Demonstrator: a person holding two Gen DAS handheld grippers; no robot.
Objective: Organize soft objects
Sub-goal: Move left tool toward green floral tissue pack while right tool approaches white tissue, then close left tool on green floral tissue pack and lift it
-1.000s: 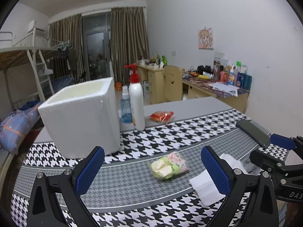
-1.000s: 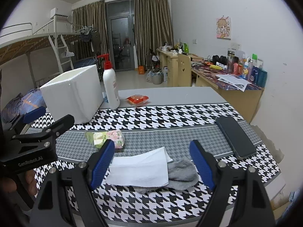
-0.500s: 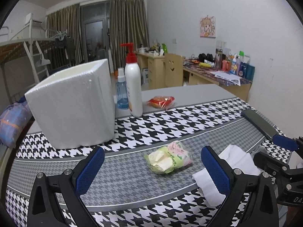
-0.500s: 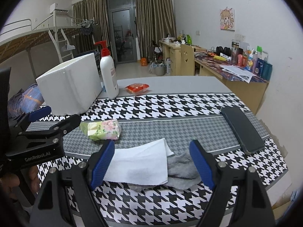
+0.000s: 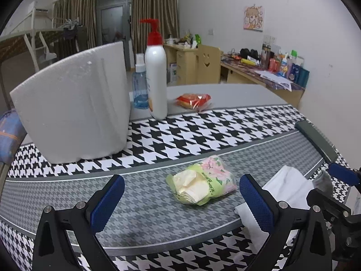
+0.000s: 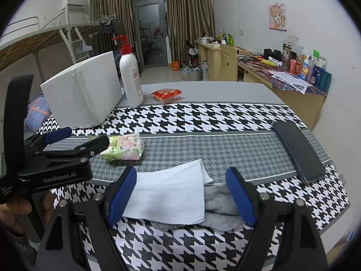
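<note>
In the left wrist view, my left gripper (image 5: 180,201) stood wide open at the bottom of the frame, nothing between its blue pads, aimed down at the tissue pack (image 5: 200,181) lying just ahead of it, right of centre on the grey band of the houndstooth table cover (image 5: 203,135). I judged the pack the first soft thing to collect, with the white foam box (image 5: 72,113) at the left of the frame the likely place for it, though its inside was hidden from here. Bare cloth lay all round the pack, so the approach looked free; the pump bottle (image 5: 155,76) and the spray bottle (image 5: 140,90) stood well back beside the box, near the red snack packet (image 5: 193,100). At the right edge of the frame showed the white cloth (image 5: 284,187) and a blue pad of my right gripper (image 5: 343,176). In the right wrist view, my right gripper (image 6: 180,194) also gaped wide, holding nothing, its pads straddling the white cloth (image 6: 167,194), which lay over part of the grey sock (image 6: 218,205) low in the centre, close to the near table edge. That overlap, I reckoned, meant taking the top layer first. The left gripper (image 6: 79,140) reached in from the left of the frame, its tip touching or just beside the tissue pack (image 6: 126,149); I could not tell which. The dark phone (image 6: 297,151) lay apart at the right, near the table's edge, out of the way of both tools.
</note>
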